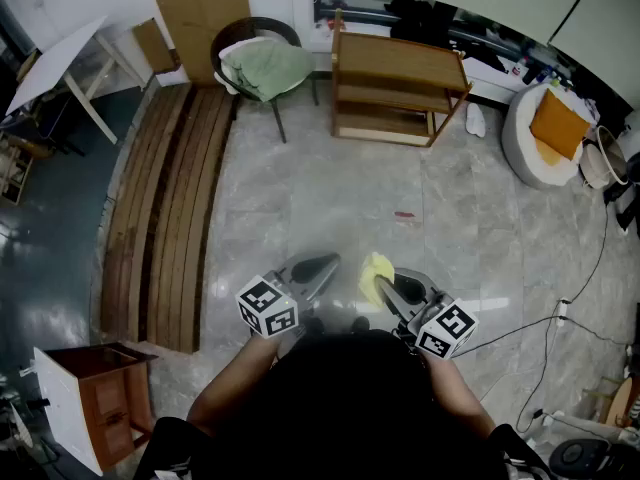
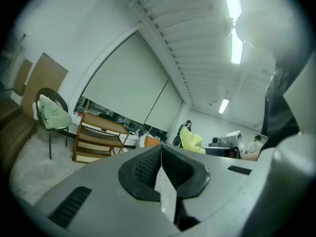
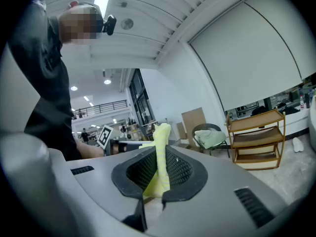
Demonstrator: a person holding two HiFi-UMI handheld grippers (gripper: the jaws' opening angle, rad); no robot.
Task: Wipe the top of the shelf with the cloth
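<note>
a person stands on the grey marble floor (image 1: 330,198), facing the light wooden three-tier shelf (image 1: 398,63) from well back, a two-jaw gripper in each hand. the right gripper (image 1: 388,288) has its jaws clamped on a pale yellow cloth (image 1: 375,271), pinched as a narrow fold between the black ribbed pads (image 3: 180,171), with its loose end standing up past the tips. the left gripper (image 1: 318,266) is held just beside it, its jaws pressed together with nothing between them. both grippers are held close in front of the person's body and point toward the shelf. the cloth is well apart from the shelf and touches none of its boards.

to the shelf's left, as the person faces it, stands a dark round-backed chair (image 1: 255,30) with a pale green cushion (image 1: 265,66) on its seat. farther left of the shelf, a row of long brown wooden planks (image 1: 165,218) lies flat on the floor. to the shelf's right sits a round white pouffe (image 1: 525,143) topped by an orange square cushion (image 1: 558,123). far from the shelf, behind the planks and near the person's left side, is a small wooden cabinet (image 1: 100,398) with white sides.
</note>
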